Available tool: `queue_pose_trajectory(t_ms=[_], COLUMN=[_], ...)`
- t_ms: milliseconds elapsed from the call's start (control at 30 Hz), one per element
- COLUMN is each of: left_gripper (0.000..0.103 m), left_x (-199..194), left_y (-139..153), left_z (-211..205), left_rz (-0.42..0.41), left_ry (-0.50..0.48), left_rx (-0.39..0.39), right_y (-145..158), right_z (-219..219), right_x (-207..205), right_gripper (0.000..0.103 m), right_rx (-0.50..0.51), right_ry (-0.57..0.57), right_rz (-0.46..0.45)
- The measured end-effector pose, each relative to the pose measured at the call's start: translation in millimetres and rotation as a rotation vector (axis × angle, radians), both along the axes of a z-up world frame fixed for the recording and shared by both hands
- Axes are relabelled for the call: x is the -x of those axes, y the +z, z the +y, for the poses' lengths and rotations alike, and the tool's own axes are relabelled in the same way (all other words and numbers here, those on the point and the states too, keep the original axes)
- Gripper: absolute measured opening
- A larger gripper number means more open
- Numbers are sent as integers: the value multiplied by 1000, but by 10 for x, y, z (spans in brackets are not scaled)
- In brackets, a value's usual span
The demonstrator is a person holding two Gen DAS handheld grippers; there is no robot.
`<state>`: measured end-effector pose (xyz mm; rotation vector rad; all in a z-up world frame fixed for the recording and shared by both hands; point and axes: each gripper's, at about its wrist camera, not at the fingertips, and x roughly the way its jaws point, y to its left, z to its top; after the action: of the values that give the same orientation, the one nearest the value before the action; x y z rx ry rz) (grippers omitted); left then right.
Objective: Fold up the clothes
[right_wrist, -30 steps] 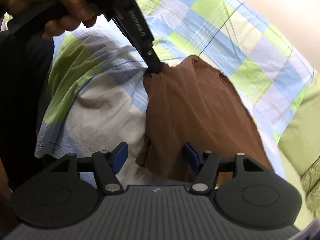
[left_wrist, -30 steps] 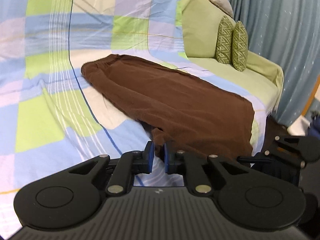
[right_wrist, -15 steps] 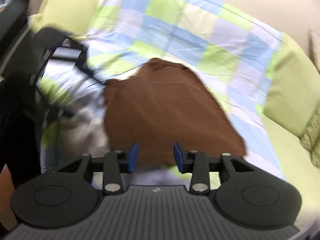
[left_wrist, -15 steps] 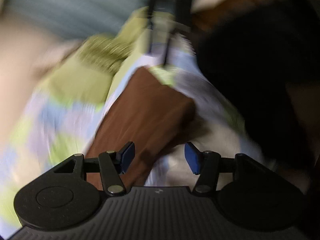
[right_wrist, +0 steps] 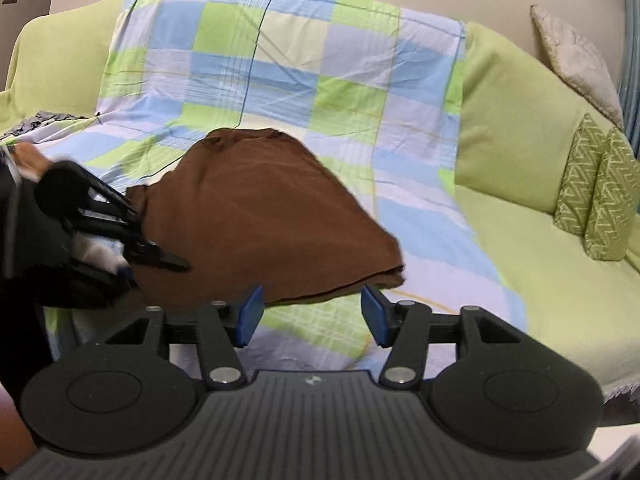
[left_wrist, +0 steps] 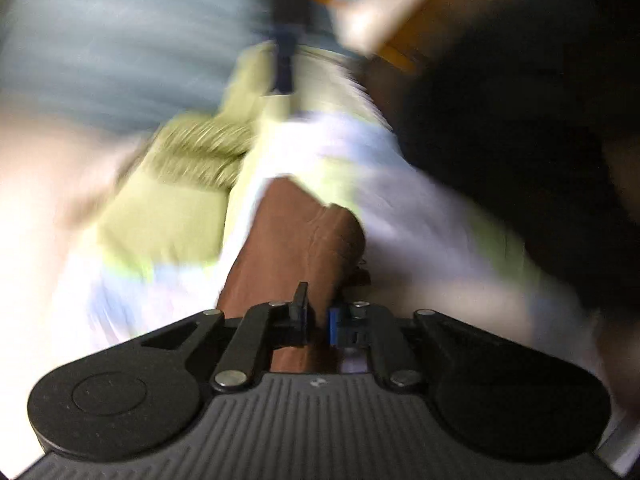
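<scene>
Left tool point(left_wrist: 318, 318) is closing, pinching the brown garment point(right_wrist: 260, 216) at lower centre of its blurred view. Right tool point(right_wrist: 310, 314) is opening, spread with nothing between, just below garment's edge on checked sheet point(right_wrist: 280, 60).

The garment point(right_wrist: 260, 208) lies on the sheet point(right_wrist: 288, 64) over the sofa point(right_wrist: 516, 120); two cushions point(right_wrist: 596, 196) stand at its right end.

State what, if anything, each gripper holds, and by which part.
The left gripper pinches the brown cloth garment at its left edge. The right gripper holds nothing; its jaws are opening, with only checked sheet between them.
</scene>
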<state>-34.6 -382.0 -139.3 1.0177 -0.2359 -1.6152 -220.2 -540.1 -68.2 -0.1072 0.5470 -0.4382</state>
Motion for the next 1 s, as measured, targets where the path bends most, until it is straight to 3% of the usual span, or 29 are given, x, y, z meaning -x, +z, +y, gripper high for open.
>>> queue_pose_trajectory(t_ms=[33,133,267,367,567,700,833,1000], left_gripper=[9,9,9,9,9,9,9,9], left_x=[-143,-470,-744,-886,-1000,-926,-903,-931], left_y=[160,417,590,631,691,648,615,578], left_z=[-4,-14,-16,-29,-35,-59,-26,-4], left_rz=[136,357,484,508,553,575,584,570], left_ry=[44,105,143,165,185,191,189,196], left_rx=[-8,-24,-21,-21,-37,-36,-52,-48], right_y=[-5,-65,-151,-256,-555,-608,-573,-719], right_z=[-28,-102,-118,-159,-280,-281,-365,-406], right_x=[9,-12,-126,-290,-564,-705,-845,-890], right_gripper=[62,65,69,74,74,73,68,35], right_rx=[14,67,156,275,527,529,480,625], right_ry=[8,72,154,207,377,504,483,487], right_rz=[11,60,91,107,223,213,141,232])
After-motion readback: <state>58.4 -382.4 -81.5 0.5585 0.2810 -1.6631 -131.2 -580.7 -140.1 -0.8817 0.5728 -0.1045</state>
